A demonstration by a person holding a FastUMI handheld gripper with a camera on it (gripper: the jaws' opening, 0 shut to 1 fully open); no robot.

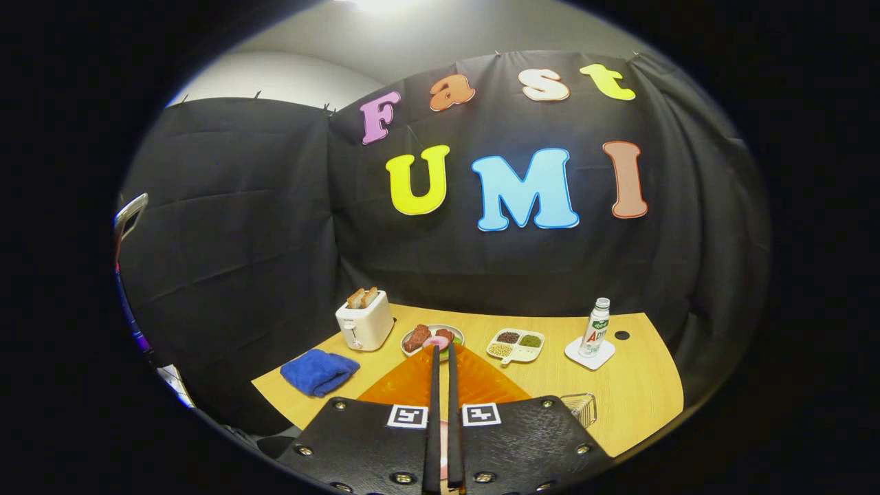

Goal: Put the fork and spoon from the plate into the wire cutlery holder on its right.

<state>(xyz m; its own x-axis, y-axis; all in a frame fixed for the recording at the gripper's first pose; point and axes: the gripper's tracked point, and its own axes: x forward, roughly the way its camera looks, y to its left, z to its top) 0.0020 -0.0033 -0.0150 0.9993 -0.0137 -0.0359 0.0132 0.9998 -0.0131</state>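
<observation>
My gripper (443, 349) hangs above the near part of the table, its two fingers close together and shut with nothing between them. Under them lies an orange placemat (481, 385). A sliver of a pink plate (443, 440) shows through the narrow gap between the fingers, and the gripper's body hides what lies on it. The wire cutlery holder (579, 408) stands just to the right of the gripper's body, on the wooden table (639, 392), partly covered by it.
Beyond the fingertips sits a plate of food (432, 338). A white toaster (364, 322) with bread stands left of it and a folded blue cloth (317, 371) nearer. To the right are a divided dish of grains (515, 344) and a bottle (596, 327) on a white coaster.
</observation>
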